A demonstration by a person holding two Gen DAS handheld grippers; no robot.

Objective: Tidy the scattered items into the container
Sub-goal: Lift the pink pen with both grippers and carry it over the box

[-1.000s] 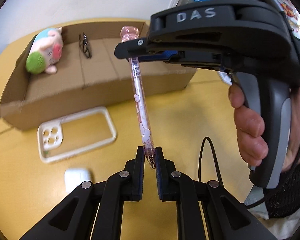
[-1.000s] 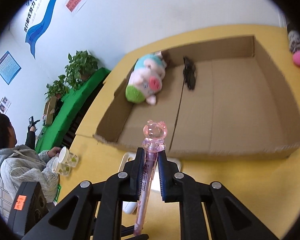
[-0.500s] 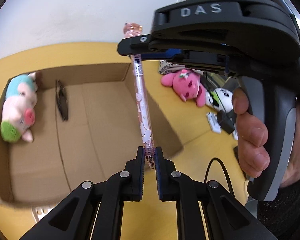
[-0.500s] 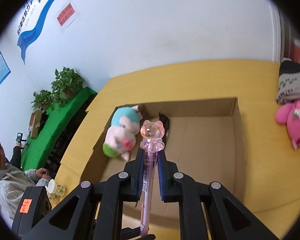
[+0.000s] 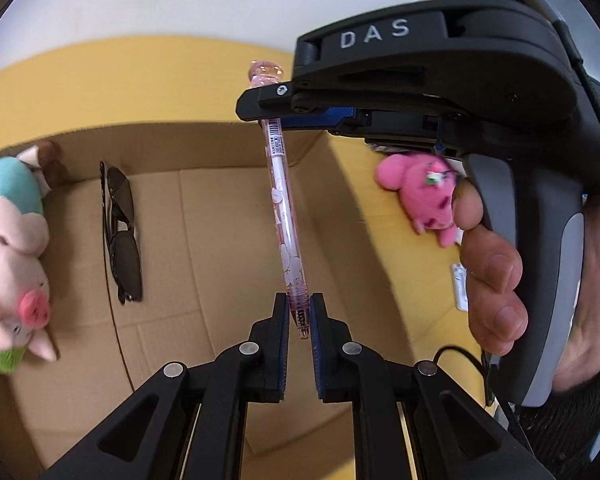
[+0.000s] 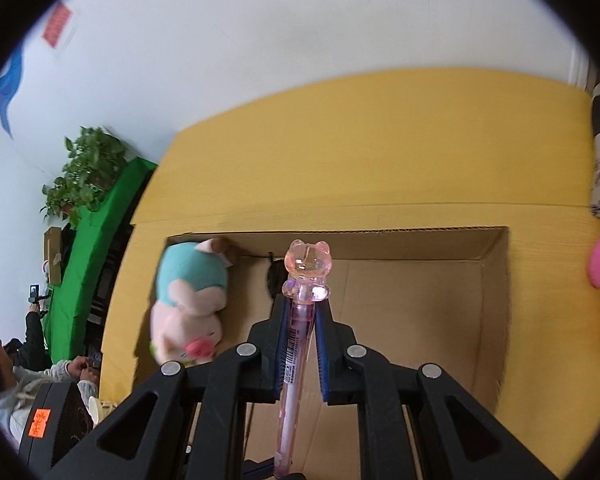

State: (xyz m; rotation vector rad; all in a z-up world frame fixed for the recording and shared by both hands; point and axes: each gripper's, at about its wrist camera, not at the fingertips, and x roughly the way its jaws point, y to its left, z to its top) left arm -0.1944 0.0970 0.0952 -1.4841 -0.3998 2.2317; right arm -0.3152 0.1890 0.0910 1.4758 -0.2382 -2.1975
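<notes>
Both wrist views overlook the cardboard box [image 5: 228, 216].

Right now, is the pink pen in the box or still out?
Out. The pink pen is clamped at its tip by the left claw and near its cap by the right claw, above the cardboard box.

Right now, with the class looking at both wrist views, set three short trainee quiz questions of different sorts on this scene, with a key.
1. True or false: both grippers clamp the pink pen.
2. Which lies outside the cardboard box? A sunglasses B pig plush C pink plush
3. Fill in: the left gripper holds the pen's ___ end.

Key: 1 true, the right gripper too; 2 C; 3 tip.
</notes>
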